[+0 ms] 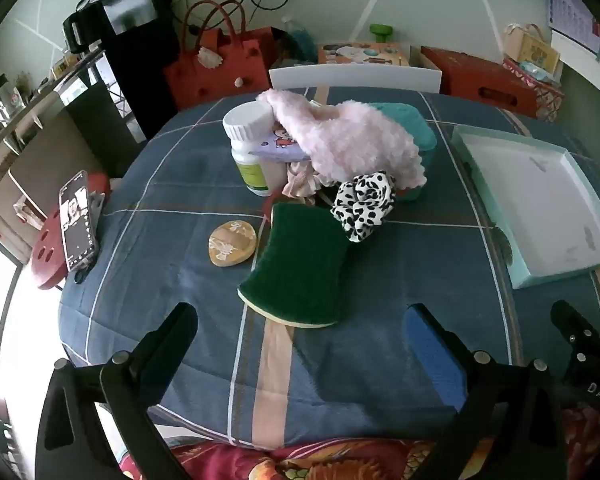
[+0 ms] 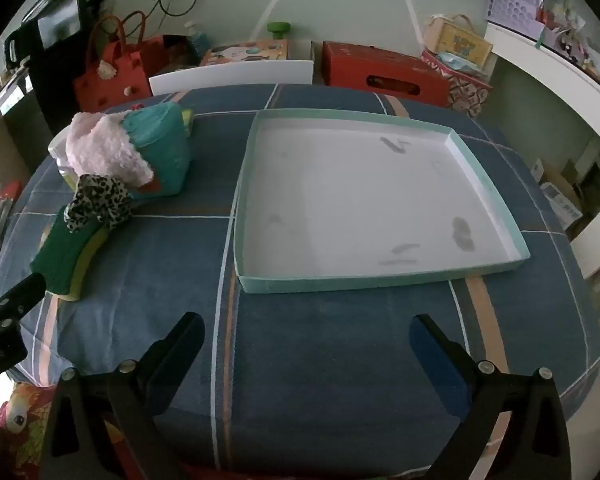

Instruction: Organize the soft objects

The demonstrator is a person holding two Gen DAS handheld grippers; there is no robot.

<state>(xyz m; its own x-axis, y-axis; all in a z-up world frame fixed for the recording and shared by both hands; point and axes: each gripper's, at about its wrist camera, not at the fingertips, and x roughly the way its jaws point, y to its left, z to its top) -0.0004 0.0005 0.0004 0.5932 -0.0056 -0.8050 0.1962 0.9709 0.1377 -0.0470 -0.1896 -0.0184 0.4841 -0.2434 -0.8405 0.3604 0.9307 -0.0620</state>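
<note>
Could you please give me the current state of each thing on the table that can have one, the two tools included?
Left tool: open, holding nothing.
Right tool: open, holding nothing.
Tray: empty.
Green sponge: lying flat, untouched.
Spotted scrunchie: resting partly on the sponge.
Pink fluffy cloth: draped over the pile.
White bottle: upright, capped.
Phone: propped up, screen on.

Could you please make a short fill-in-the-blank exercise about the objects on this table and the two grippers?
1. The shallow pale-green cardboard tray holds ____ objects.
2. The black-and-white spotted fabric scrunchie lies partly on the dark ____ scrubbing sponge.
3. The fluffy pink cloth leans on a bottle with a ____ cap.
4. Both the left gripper and the right gripper are ____.

Missing words: no; green; white; open
</note>
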